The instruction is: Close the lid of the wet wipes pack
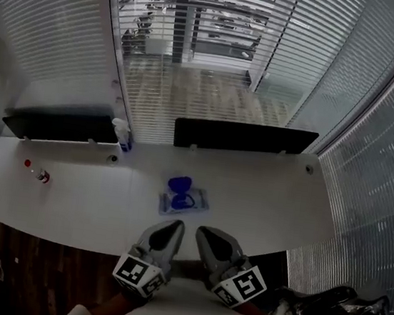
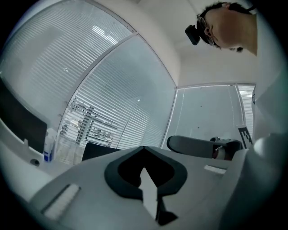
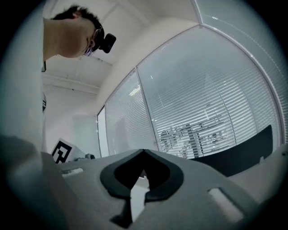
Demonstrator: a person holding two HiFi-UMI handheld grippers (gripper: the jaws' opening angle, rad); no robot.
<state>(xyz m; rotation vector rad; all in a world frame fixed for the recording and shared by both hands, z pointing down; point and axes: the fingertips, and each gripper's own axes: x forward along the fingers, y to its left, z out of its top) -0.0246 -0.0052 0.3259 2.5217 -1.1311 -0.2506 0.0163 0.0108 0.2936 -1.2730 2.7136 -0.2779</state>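
The wet wipes pack (image 1: 185,202) lies flat near the middle of the white table (image 1: 271,199), its round blue lid (image 1: 180,184) flipped open toward the far side. Both grippers hover side by side at the table's near edge, short of the pack and not touching it. My left gripper (image 1: 176,224) is shut with nothing between its jaws, and so is my right gripper (image 1: 204,230). In the left gripper view the left gripper (image 2: 144,148) shows its tips meeting. In the right gripper view the right gripper (image 3: 144,151) looks the same. Neither gripper view shows the pack.
A spray bottle (image 1: 121,134) stands at the back left beside a black partition (image 1: 57,125); a second black partition (image 1: 243,136) lines the far edge. A small red-capped bottle (image 1: 39,173) lies at the far left. Dark bags (image 1: 335,308) sit on the floor at right.
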